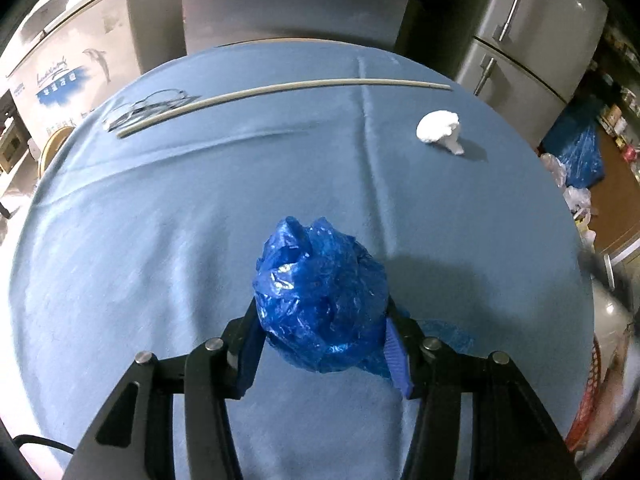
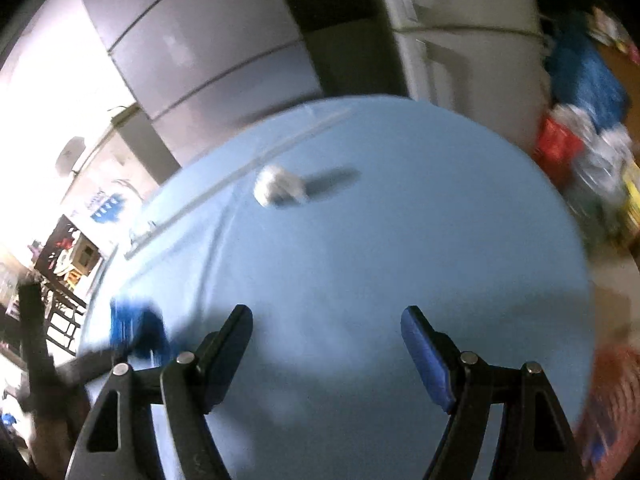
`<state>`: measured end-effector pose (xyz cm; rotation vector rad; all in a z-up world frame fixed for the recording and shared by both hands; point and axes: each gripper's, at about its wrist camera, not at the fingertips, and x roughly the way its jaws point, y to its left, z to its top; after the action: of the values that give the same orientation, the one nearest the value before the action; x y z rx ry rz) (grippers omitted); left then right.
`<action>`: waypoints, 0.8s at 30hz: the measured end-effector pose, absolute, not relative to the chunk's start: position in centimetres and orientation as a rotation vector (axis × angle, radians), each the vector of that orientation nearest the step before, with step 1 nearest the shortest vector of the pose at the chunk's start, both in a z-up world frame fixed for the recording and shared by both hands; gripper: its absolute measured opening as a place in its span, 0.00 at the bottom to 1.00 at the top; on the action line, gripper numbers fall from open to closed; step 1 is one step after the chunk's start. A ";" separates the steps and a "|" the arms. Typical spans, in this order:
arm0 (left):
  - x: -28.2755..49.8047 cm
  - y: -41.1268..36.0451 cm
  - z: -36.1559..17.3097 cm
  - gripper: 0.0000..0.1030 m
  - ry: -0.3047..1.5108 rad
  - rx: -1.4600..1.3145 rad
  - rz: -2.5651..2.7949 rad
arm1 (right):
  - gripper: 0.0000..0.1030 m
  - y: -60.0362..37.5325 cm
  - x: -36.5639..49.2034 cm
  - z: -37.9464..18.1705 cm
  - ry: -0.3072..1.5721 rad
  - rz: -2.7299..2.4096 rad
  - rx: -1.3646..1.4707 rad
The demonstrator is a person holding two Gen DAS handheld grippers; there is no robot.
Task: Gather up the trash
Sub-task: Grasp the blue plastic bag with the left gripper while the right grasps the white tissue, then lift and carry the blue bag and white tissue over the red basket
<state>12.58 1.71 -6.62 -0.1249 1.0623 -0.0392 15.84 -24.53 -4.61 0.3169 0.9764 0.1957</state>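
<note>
While the left gripper pinches a crumpled blue plastic bag, the right gripper hangs spread.

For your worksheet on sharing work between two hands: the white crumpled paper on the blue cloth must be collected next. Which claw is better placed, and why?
Probably the right claw. It stands open and empty, with the white crumpled paper ahead on the blue cloth. The left claw is shut on the blue plastic bag.

A: What's on the worktop?
B: A blue cloth covers it. A long pale stick lies across the far side, with eyeglasses just beside its left end.
A: Behind?
B: Grey fridges, a blue sack on the floor.
</note>
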 end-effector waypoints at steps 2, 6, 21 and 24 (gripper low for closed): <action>12.0 2.2 -6.8 0.53 1.065 -0.140 -0.033 | 0.77 -23.1 19.0 -4.9 0.964 0.193 0.322; 12.1 2.7 -7.2 0.53 1.069 -0.170 -0.032 | 0.77 -21.0 25.6 -7.0 0.996 0.146 0.349; 12.2 2.6 -7.9 0.54 1.052 -0.155 -0.036 | 0.41 -17.1 32.3 -11.3 1.129 0.158 0.230; 12.1 2.5 -7.8 0.54 1.051 -0.147 -0.034 | 0.41 -16.8 29.8 -10.7 1.119 0.193 0.181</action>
<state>12.14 2.45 -7.79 -0.1466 1.0509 -0.0335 29.79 -16.84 -10.71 0.1813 1.1195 0.1928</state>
